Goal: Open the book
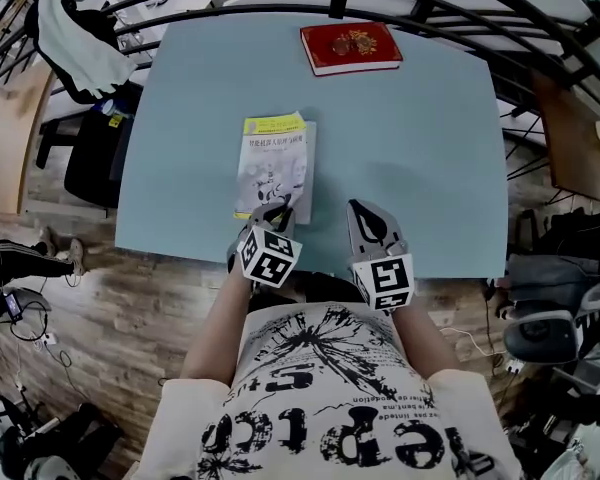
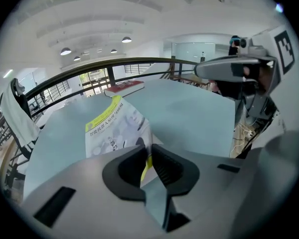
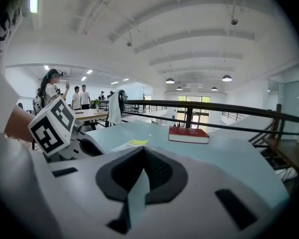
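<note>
- My left gripper (image 2: 149, 151) had its jaws nearly together, and they pinched the near corner of the cover (image 2: 114, 121) of the book (image 1: 273, 168).
- That corner stood lifted from the pages below it.
- My right gripper (image 3: 142, 153) was closed and held nothing. It was just beside the left one, at the near edge of the table (image 1: 420, 148).
- The book lay flat near the middle of the table.
- A red book (image 1: 350, 48) lay at the far edge, well apart.

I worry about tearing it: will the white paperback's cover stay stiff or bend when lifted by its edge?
Probably floppy: the cover curves where the left gripper pinches its near edge. It looks thin, so likely light. The paperback might slide on the smooth table, since nothing pins it.
</note>
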`<state>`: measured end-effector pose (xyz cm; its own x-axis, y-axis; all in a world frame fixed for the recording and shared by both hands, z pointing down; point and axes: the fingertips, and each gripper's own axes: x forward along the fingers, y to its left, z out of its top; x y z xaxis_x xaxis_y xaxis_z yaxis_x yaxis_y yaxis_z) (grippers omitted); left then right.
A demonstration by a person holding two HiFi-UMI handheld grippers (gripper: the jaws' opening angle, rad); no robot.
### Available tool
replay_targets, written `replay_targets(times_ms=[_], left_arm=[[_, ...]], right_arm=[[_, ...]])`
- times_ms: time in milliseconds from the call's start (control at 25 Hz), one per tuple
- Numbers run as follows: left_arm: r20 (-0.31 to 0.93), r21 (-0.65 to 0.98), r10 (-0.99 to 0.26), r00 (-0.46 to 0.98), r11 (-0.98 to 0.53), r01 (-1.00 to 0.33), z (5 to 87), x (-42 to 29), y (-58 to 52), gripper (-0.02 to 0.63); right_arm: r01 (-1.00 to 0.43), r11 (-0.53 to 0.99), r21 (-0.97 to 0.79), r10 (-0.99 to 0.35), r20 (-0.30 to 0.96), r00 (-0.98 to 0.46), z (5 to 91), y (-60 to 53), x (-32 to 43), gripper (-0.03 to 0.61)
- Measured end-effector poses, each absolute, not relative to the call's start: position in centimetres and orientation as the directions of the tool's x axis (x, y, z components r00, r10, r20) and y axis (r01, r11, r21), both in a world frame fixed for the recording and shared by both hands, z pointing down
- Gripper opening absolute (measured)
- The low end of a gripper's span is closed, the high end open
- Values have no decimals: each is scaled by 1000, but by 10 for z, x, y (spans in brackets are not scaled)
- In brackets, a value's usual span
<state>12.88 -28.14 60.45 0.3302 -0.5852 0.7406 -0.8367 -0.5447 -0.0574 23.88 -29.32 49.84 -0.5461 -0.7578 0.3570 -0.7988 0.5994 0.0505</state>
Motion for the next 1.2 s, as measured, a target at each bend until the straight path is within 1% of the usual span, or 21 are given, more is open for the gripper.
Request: replay_targets(times_ms=[280,560,840,1200], left_arm=[[666,-47,-657,352,-508,-860,565,83,-277,40],[619,45,-698,361,-427,-903,547,12,-269,35],[616,112,-714,333,-340,-934,557,-58,-266,43],[653,134,-681,333,-329,-935,591,-109,-272,55]], right_arm=[[-835,548,44,-807,288,-515,470,-288,207,11],[-839,541,55,-820,258,-512,456,-275,167,11],[-845,531,62,-826,259,-500,456,-259,126,11],[-854,517,59,-827,295,-480,473,-239,82,11]])
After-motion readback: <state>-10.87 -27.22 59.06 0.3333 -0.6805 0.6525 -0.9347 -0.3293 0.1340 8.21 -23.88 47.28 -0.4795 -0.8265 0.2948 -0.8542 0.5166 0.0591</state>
